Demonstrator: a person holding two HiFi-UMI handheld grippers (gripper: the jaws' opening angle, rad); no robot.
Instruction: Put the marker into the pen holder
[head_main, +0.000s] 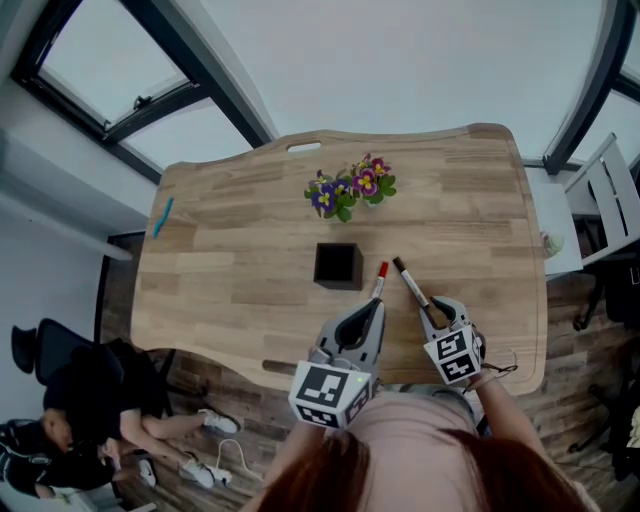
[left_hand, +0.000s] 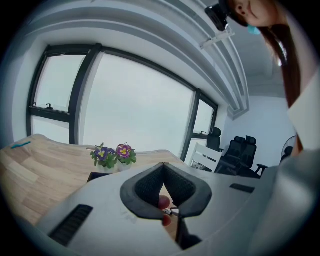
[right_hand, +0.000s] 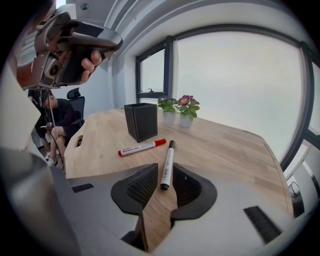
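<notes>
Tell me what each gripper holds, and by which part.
Nothing is held. The right gripper stands open round the rear end of the black marker, not pinching it; it lies on the table. The left gripper is shut, empty.

Light wooden bench (head_main: 230, 240). Black-capped marker (right_hand: 168, 159) flat, near end between jaws of right gripper (right_hand: 163, 172); red-capped marker (right_hand: 141, 147) just ahead-left; black pen holder (right_hand: 141, 121) beyond; potted flowers (right_hand: 178, 111) farthest.
</notes>
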